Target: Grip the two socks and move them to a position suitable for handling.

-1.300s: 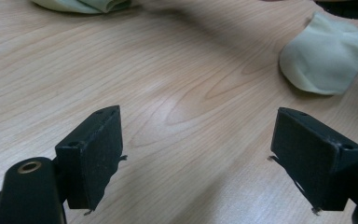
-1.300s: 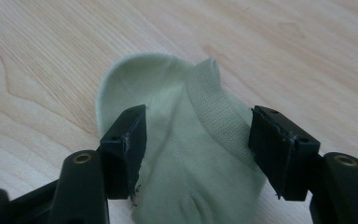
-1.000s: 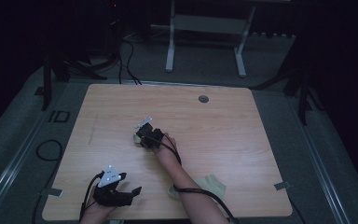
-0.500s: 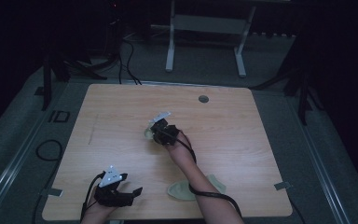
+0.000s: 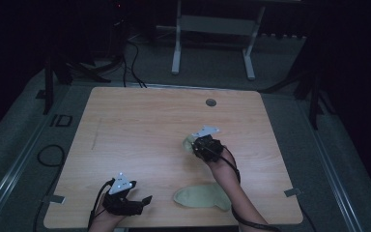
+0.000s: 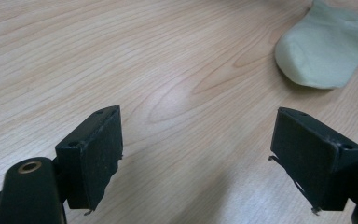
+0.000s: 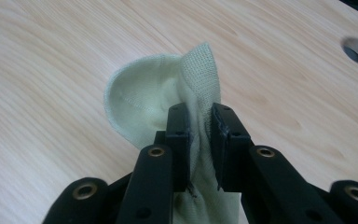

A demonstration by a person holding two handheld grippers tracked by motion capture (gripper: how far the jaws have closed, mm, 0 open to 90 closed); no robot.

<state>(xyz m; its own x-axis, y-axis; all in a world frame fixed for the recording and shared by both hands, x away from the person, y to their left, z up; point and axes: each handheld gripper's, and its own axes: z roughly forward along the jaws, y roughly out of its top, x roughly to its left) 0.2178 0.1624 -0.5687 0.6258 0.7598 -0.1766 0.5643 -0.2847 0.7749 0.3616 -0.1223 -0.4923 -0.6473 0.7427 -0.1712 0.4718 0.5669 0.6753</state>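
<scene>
Right tool carried rightward since earlier frame, jaws just closed, pinching pale sock.

Two pale green knitted fabric socks: one on the light wooden counter, one pinched. Two black grippers.

Held sock: pale green, fine knit weave. Second sock: same pale green, plain. Tabletop: light wood with grain lines. Left tool and right tool: black. Floor: grey.
</scene>
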